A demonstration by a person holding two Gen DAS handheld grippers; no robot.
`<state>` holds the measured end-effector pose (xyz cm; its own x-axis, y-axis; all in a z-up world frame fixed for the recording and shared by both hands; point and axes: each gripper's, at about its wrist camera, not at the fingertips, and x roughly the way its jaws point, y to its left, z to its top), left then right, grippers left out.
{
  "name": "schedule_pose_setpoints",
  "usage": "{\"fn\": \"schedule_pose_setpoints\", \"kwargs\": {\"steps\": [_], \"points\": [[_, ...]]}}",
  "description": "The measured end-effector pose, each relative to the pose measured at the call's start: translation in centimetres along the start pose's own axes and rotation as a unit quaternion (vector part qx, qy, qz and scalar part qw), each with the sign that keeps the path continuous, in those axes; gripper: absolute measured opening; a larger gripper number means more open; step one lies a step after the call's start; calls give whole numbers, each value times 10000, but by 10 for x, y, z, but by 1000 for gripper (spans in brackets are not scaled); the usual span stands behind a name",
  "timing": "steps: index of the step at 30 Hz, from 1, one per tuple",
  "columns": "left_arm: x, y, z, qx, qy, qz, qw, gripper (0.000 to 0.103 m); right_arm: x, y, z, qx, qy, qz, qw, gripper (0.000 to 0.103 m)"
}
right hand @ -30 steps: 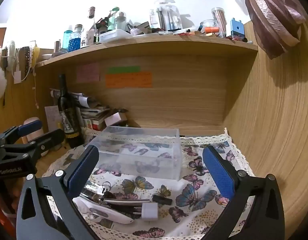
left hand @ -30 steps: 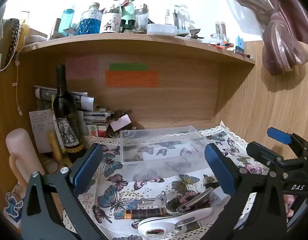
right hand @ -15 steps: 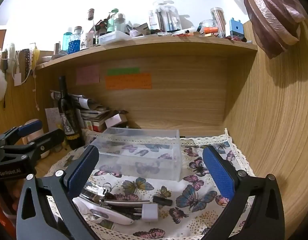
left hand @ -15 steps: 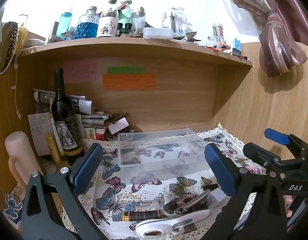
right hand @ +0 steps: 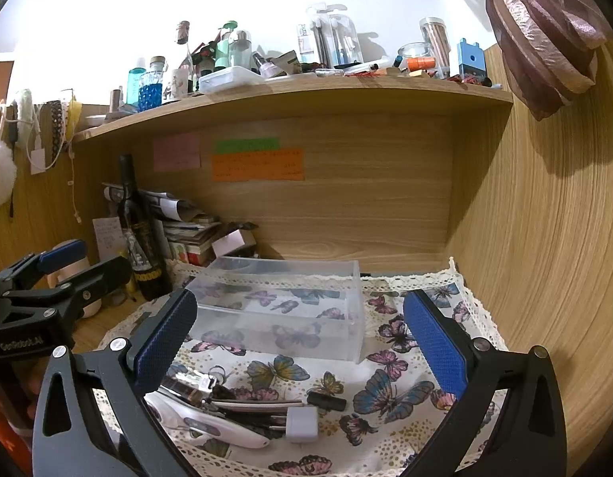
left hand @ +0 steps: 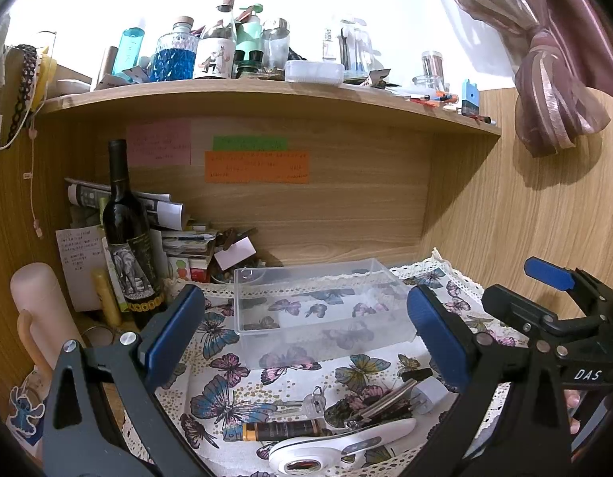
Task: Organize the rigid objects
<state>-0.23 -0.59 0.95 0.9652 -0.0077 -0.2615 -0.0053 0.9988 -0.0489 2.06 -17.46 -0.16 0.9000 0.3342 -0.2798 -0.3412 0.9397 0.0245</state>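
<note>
I am looking at a clear plastic box (left hand: 318, 310) sitting on the butterfly-print cloth (left hand: 226, 361), toward the back of the desk nook. Nearer to me, a small heap of rigid things is lying on the same cloth: a white handheld device (left hand: 338, 441) at the front edge, a dark tube with an orange band (left hand: 282, 429) just behind it, a key with a ring (left hand: 302, 403), a white plug adapter (right hand: 302, 423), and a bundle of slim metal pieces (right hand: 242, 401) that I am not making out well enough to name. The heap is lying apart from the box.

I am holding the left gripper (left hand: 306, 334) above the heap with its jaws spread wide and gripping nothing. The right gripper (right hand: 302, 338) is hanging beside it, jaws equally wide and bare.

A dark wine bottle (left hand: 129, 238) is standing upright left of the box, in front of stacked papers (left hand: 179, 234). Bottles and jars are crowding the shelf (left hand: 266, 99) overhead.
</note>
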Motion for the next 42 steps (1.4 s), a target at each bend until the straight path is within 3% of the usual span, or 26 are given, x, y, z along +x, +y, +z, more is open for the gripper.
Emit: {"fn": "schedule_pose_setpoints", "kwargs": {"steps": [42], "points": [[0,-5,3,4,-4,-24,10000,103,-2,3,2,-7,-29,40,10000,103]]}}
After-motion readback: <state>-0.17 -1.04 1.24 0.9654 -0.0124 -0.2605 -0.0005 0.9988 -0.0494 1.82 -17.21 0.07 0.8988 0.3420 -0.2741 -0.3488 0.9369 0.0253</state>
